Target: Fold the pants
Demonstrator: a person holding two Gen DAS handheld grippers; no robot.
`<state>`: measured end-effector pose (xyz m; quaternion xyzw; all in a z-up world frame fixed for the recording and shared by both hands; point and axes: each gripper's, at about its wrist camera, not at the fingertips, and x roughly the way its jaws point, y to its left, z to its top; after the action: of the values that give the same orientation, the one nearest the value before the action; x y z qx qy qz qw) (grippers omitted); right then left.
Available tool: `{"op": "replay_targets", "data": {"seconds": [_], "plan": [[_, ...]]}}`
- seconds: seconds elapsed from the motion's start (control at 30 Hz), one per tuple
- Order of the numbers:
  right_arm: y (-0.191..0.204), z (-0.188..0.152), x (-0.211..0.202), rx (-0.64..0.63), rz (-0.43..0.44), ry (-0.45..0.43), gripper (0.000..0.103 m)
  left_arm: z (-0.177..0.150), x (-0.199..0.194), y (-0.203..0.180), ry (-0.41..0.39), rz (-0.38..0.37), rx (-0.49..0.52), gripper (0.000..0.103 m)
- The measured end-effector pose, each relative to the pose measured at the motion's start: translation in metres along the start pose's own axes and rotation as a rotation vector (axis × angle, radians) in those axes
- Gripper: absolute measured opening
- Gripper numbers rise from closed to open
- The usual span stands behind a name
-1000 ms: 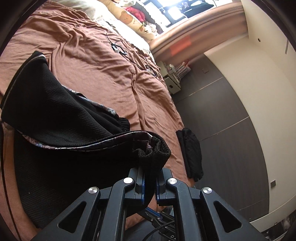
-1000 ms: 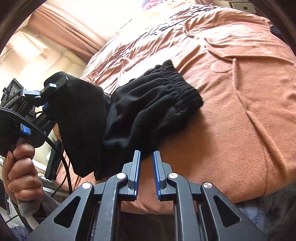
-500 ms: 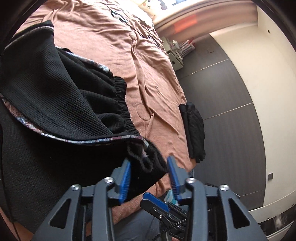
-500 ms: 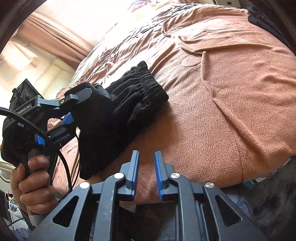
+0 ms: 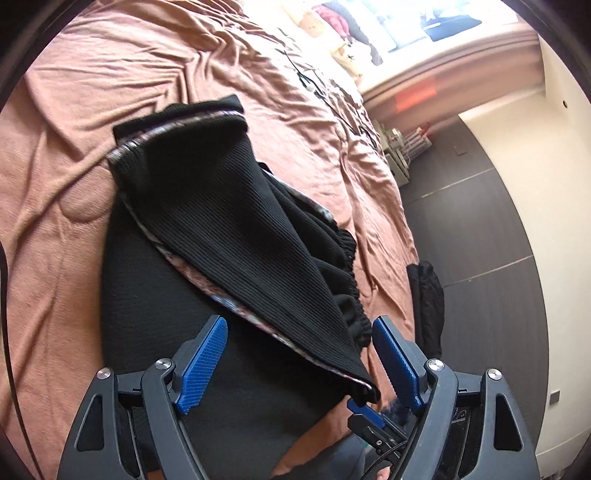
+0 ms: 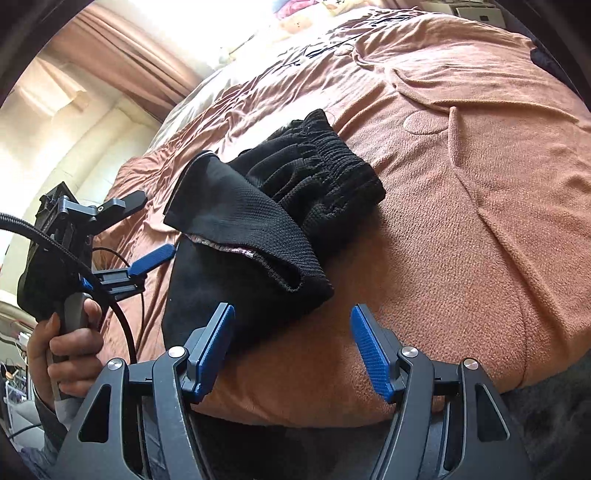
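Black ribbed pants (image 5: 236,236) lie folded on the brown bedspread (image 5: 92,103), a leg laid over the rest, its seam edge running diagonally. The gathered elastic waistband (image 6: 317,173) faces the far side in the right wrist view. My left gripper (image 5: 301,363) is open and empty, its jaws wide apart just above the near corner of the folded pants. It also shows in the right wrist view (image 6: 147,229), held by a hand at the left. My right gripper (image 6: 293,347) is open and empty, just short of the pants' near edge (image 6: 295,280).
The bed's edge runs along the right of the left wrist view, beside a dark floor (image 5: 480,236). Another black garment (image 5: 426,295) hangs at that bed edge. A thin cable (image 5: 314,81) lies on the bedspread farther back. Pillows (image 5: 317,22) sit at the head.
My left gripper opened, let go of the pants' end and drew back; the fabric dropped onto the folded pile. My right gripper went from shut to wide open.
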<state>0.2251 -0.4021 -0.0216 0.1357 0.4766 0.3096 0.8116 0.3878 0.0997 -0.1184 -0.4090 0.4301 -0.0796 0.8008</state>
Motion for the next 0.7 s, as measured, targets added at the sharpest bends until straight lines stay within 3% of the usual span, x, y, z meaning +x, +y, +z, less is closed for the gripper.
{"op": "replay_targets", "data": {"seconds": [0.33,0.7], "plan": [[0.014,0.008,0.024,-0.053,-0.053,0.014,0.064,0.048,-0.009,0.047,-0.071,0.1,-0.007,0.082],[0.017,0.012,0.033,-0.09,-0.094,-0.008,0.064,0.093,0.016,0.075,-0.042,0.225,0.103,0.082]]}}
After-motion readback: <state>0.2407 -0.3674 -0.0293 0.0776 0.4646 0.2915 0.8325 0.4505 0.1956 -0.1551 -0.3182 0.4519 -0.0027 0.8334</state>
